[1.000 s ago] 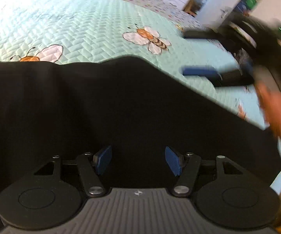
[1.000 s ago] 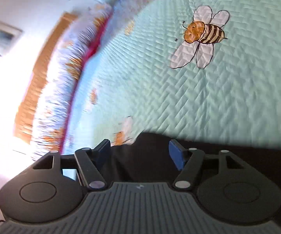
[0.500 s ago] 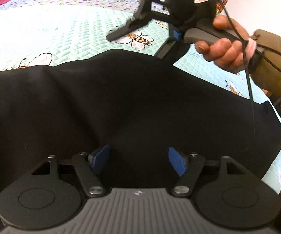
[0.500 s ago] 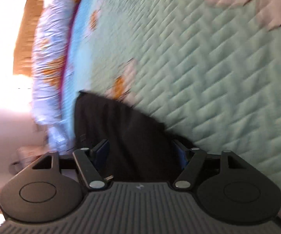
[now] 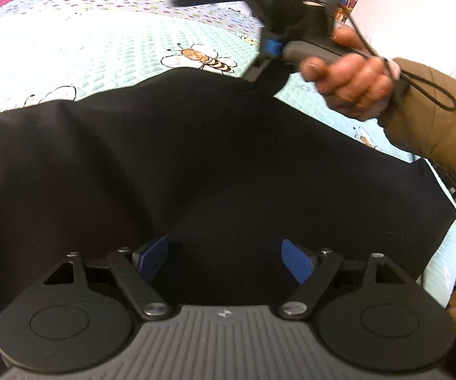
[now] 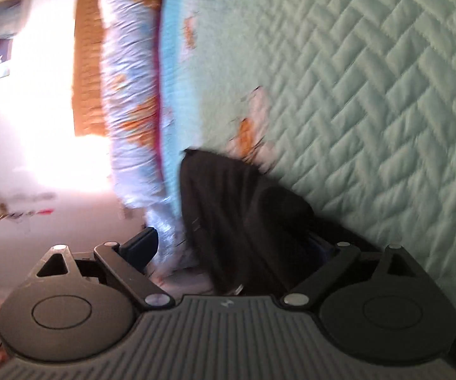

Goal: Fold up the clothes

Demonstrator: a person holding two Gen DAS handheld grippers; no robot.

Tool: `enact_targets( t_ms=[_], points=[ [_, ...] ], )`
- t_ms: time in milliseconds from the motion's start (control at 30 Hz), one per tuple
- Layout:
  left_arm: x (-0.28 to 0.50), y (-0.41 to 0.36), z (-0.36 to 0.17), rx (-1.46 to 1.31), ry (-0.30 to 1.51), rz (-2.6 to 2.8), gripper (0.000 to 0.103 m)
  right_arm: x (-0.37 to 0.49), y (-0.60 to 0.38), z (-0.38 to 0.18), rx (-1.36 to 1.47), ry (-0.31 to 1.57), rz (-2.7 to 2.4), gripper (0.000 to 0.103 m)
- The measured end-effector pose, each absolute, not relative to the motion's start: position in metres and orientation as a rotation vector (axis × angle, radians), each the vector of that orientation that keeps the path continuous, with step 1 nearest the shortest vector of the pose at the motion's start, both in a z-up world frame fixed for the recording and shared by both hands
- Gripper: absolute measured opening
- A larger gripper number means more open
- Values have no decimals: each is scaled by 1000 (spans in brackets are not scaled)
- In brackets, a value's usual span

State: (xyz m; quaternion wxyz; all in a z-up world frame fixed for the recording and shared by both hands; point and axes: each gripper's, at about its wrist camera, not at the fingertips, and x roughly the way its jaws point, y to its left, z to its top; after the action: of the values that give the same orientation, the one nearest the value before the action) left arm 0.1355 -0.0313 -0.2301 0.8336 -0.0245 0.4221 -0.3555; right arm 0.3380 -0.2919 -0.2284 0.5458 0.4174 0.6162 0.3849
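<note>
Left gripper [image 5: 224,255]: grey ribbed body, black round discs, silver screws, blue pads. Right gripper [image 6: 234,250] same. Hand [image 5: 354,85] w/ tan sleeve [image 5: 433,123], black cord loop.

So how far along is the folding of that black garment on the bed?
Early, it seems. The black garment lies spread across the bee-print quilt, no tidy fold visible. Both hand-held grippers' jaws have just been opening: the left hand-held gripper stands open over the cloth, the right hand-held gripper has cloth loose between its pads. The folding itself looks left to do.
</note>
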Motion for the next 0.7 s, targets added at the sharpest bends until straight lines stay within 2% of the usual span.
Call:
enact_targets(
  t_ms=[100,300,367,433,533,700],
  points=[
    [138,-30,-231,-54,893,-757,82,326,-295,-222,957,1484,978,94],
    [129,-35,-231,-20,882,-770,86,338,-273,-244,1030,1516,922,94],
    [128,-37,-232,-8,876,-774,86,343,-275,-246,1081,1445,855,94],
    [127,-35,-232,-14,874,-782,86,343,-295,-242,1168,1289,798,93],
    [125,-27,-233,-38,872,-793,86,337,-310,-256,1312,1223,788,92],
    [127,-28,-228,-54,877,-797,86,326,-312,-255,1271,1152,806,88]
  ],
)
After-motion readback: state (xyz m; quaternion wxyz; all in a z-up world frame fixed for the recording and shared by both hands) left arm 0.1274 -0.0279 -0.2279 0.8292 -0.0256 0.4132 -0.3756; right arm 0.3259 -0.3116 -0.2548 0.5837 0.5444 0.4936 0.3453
